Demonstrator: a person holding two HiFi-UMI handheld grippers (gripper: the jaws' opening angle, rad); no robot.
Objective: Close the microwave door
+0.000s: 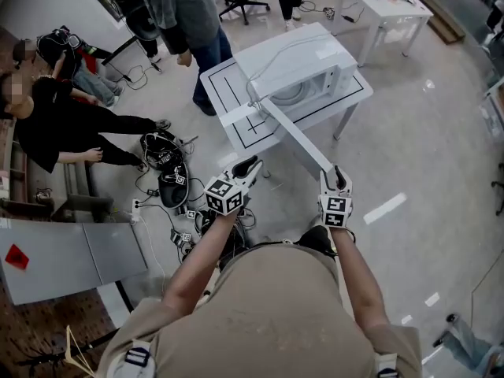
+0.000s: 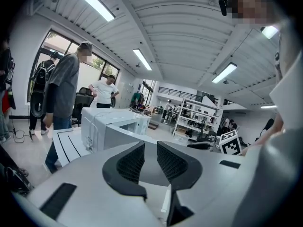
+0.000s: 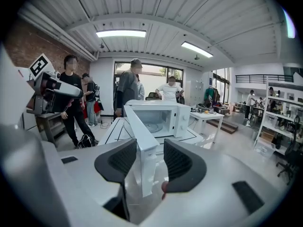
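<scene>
A white microwave (image 1: 303,73) stands on a white table (image 1: 224,85) with its door (image 1: 295,136) swung wide open toward me. My right gripper (image 1: 339,178) is at the door's free end. In the right gripper view the door edge (image 3: 142,141) stands upright between the jaws of this gripper (image 3: 150,162), which are closed on it. The oven cavity (image 3: 158,119) shows behind. My left gripper (image 1: 248,168) hovers left of the door, apart from it. In the left gripper view its jaws (image 2: 151,162) stand slightly apart with nothing between them, and the microwave (image 2: 111,126) lies ahead.
A person (image 1: 185,14) stands behind the table and another (image 1: 55,124) sits at the left. Bags and cables (image 1: 165,172) litter the floor near my left side. A second white table (image 1: 390,10) is at the back right, and a grey cabinet (image 1: 71,258) stands at the left.
</scene>
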